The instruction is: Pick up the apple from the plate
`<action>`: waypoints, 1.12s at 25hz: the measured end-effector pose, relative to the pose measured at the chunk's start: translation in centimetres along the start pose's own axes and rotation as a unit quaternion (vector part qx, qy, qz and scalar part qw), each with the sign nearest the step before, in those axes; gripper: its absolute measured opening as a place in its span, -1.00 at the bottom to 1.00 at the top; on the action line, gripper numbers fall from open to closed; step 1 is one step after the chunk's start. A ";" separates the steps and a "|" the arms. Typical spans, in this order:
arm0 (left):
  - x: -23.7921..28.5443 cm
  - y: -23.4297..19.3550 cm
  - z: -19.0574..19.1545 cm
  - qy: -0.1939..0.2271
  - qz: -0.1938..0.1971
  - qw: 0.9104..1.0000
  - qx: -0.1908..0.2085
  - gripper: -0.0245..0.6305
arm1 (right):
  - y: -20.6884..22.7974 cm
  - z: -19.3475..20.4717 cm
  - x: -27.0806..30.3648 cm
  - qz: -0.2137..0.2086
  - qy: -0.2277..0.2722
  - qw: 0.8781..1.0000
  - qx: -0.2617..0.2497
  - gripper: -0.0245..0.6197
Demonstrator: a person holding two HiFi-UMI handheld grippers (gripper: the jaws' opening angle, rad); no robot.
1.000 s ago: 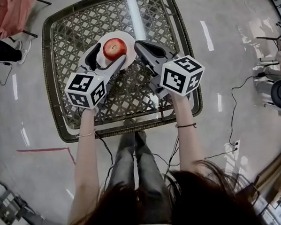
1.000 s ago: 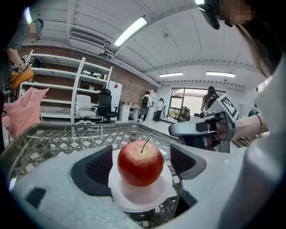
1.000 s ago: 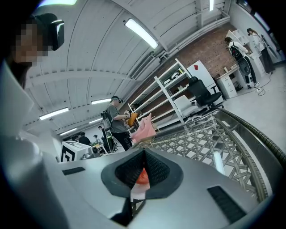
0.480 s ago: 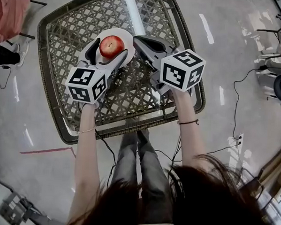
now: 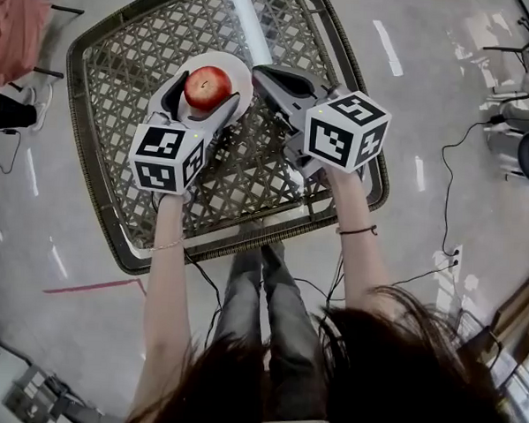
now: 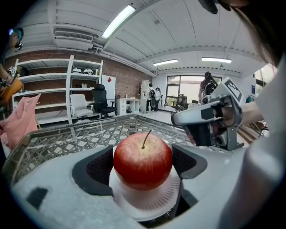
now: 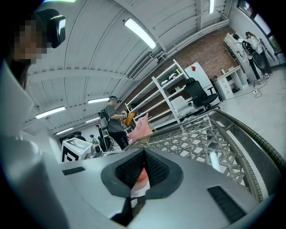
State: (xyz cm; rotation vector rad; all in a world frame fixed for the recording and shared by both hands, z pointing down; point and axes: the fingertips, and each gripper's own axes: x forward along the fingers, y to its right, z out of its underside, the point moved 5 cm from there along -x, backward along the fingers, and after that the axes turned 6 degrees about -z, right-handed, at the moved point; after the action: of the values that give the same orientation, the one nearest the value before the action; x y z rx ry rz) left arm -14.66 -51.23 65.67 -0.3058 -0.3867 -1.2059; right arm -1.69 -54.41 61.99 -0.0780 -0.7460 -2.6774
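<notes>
Red apple: on white plate, wicker bench | left tongs: released, jaws just been opening, flanking the apple | right tongs: clenched, empty, beside the plate

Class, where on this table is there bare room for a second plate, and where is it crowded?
Free: the table between plate and left rim, and the far right corner beyond the right gripper. Crowded: around the plate, where the jaws of the left gripper, just opened wider, flank the apple, the shut right gripper alongside.
</notes>
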 end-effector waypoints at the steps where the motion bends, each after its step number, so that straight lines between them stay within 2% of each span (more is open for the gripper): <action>1: 0.0 0.0 0.0 0.001 -0.002 1.000 0.001 0.33 | 0.0 0.0 0.0 0.000 0.000 1.000 0.000 -0.90; 18: -0.5 -0.1 -0.7 0.023 -0.003 1.000 -0.004 0.32 | -0.3 -0.1 -0.3 0.007 0.004 1.000 -0.001 -0.90; 28: -3.5 0.2 -2.3 0.039 -0.008 0.999 -0.017 0.32 | -2.5 -1.7 -0.9 0.010 0.007 1.000 -0.008 -0.90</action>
State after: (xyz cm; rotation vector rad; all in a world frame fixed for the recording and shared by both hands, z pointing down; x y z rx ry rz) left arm -15.22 -49.22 62.01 -0.2848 -0.3026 -1.2378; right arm -1.65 -52.99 59.22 -0.0693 -0.7170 -2.6627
